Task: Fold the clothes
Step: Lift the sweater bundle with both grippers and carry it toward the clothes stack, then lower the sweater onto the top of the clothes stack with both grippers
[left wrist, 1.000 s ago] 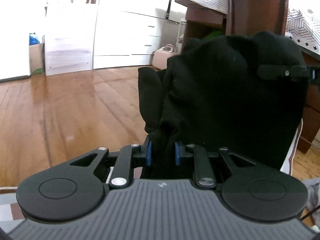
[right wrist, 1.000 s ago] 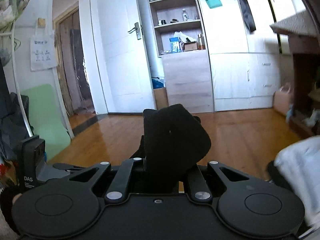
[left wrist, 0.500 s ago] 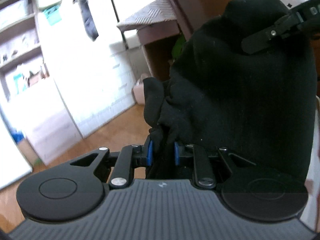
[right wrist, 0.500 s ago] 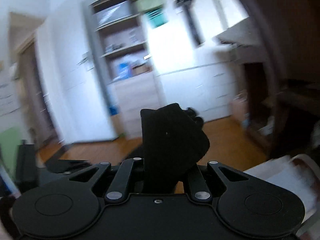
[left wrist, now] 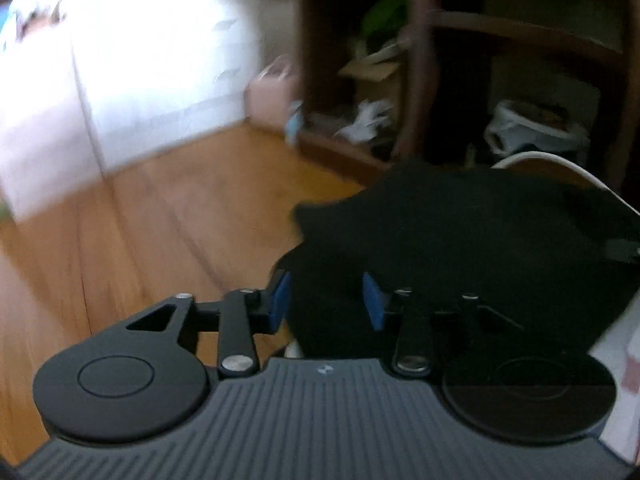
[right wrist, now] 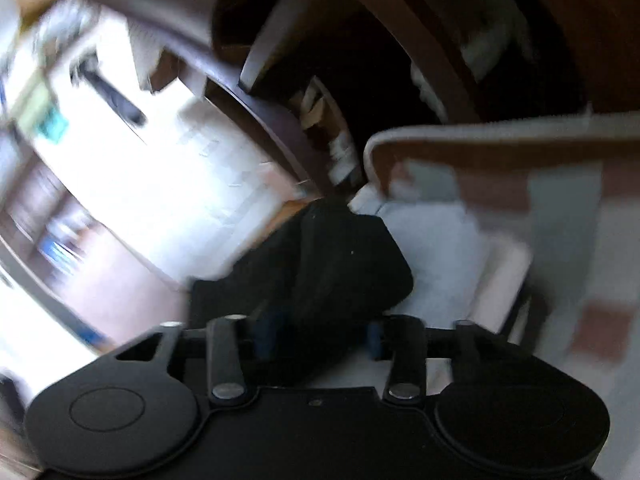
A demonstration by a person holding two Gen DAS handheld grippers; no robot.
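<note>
While both frames are motion-blurred, the black garment (left wrist: 460, 232) lies bunched between the left gripper (left wrist: 326, 300) and right gripper (right wrist: 320, 338), each part-open around cloth, above a checked surface (right wrist: 560, 208) at right; no finished fold shows.

Your black garment (left wrist: 460, 240) is a plain, dark, soft cloth, bunched rather than flat. In the left wrist view it spreads wide to the right of your blue pads, its upper edge lumpy, one rounded flap jutting left above the wooden floor. In the right wrist view the same garment (right wrist: 332, 260) humps up as a thick fold, resting against pale checked bedding. Both views are motion-blurred; no seams or labels can be made out.
</note>
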